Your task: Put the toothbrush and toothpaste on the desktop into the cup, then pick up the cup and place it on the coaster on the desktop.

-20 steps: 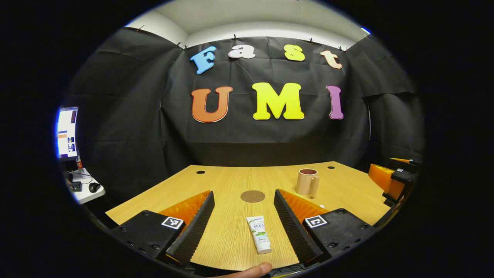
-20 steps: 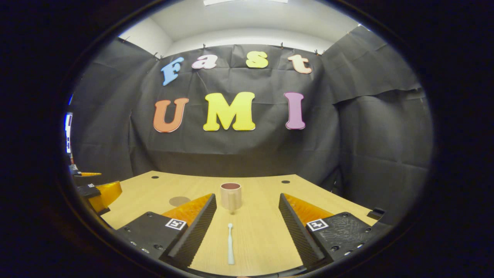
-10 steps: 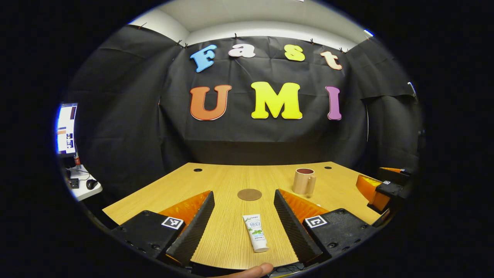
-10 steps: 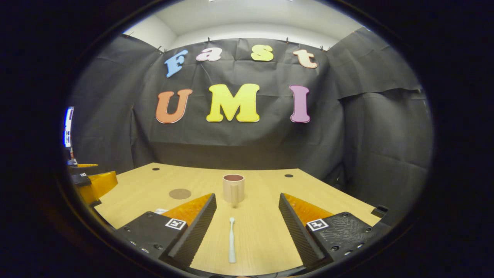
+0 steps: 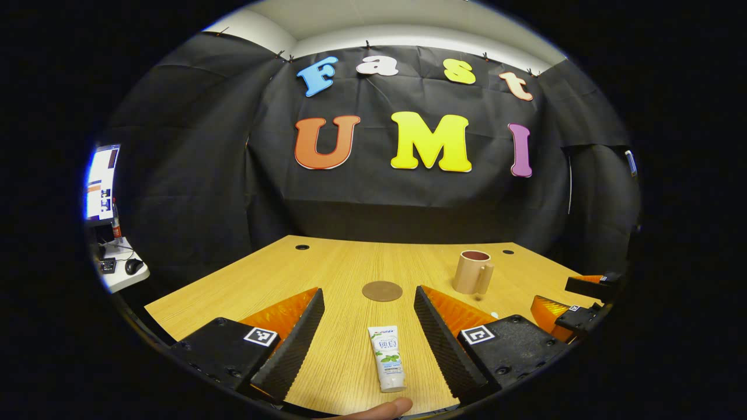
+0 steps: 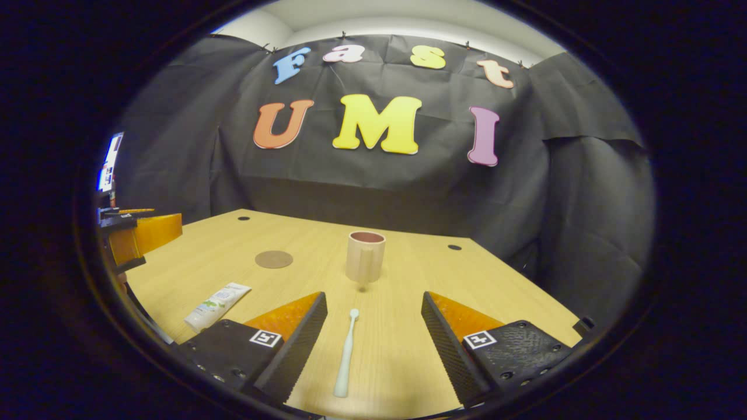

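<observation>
A: Starting on the left — left gripper (image 5: 369, 344) hanging wide apart, gripping nothing, tube (image 5: 387, 357) lying flat on the desk (image 5: 233, 286) right between the fingers.

B: Lying lengthwise too, cap end nearest the camera, tail pointing away toward the coaster (image 5: 382, 290). Running along the fingers' line, so looking well set for a straight squeeze across its width.

A: Moving right — cup (image 5: 473, 272) standing upright past the right finger, well apart from the coaster, holding nothing yet.

B: Switching to the right gripper view. Right gripper (image 6: 373, 350) also spread open, clamping nothing. Brush (image 6: 345, 353) lying flat between its fingers.

A: Long axis again running away from the camera, tilting slightly right, head at the far end, pointing toward the cup (image 6: 365, 256) dead ahead.

B: Seeming the nearer hand for the cup, judging by that line-up. Tube (image 6: 217, 305) lying off to its left, coaster (image 6: 273, 259) beyond that.

A: Both pickups not yet begun, most likely dropping straight down next.
</observation>
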`<move>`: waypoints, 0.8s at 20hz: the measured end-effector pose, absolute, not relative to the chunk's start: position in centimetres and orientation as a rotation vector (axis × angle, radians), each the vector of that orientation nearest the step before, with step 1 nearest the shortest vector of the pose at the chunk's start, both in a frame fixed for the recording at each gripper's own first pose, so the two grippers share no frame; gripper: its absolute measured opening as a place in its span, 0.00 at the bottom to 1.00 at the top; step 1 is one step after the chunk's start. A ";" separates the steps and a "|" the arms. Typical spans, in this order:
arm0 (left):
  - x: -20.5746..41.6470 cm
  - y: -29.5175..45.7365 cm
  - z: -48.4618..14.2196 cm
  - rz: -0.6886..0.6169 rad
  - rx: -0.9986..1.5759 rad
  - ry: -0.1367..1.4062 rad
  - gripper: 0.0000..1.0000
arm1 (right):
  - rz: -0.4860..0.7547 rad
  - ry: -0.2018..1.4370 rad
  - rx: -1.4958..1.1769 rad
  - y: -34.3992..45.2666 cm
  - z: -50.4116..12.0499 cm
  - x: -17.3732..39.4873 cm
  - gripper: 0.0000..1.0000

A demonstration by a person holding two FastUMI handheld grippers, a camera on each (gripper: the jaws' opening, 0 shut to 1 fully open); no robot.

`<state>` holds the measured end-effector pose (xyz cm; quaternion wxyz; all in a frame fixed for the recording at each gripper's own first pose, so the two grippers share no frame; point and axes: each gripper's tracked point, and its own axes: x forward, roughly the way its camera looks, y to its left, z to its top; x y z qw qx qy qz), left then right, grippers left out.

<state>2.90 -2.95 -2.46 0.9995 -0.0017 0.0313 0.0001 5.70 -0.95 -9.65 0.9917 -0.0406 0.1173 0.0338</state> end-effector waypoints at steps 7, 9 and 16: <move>4.9 -3.4 -4.7 -0.031 -0.027 0.113 0.98 | 0.079 0.451 0.027 -0.2 -16.1 8.5 0.83; 5.3 -3.4 -5.4 -0.035 -0.018 0.131 0.98 | 0.089 0.484 0.027 0.2 -16.8 9.1 0.82; 5.9 -3.6 -7.9 -0.066 0.001 0.229 0.98 | 0.085 0.619 0.000 1.0 -18.2 9.3 0.29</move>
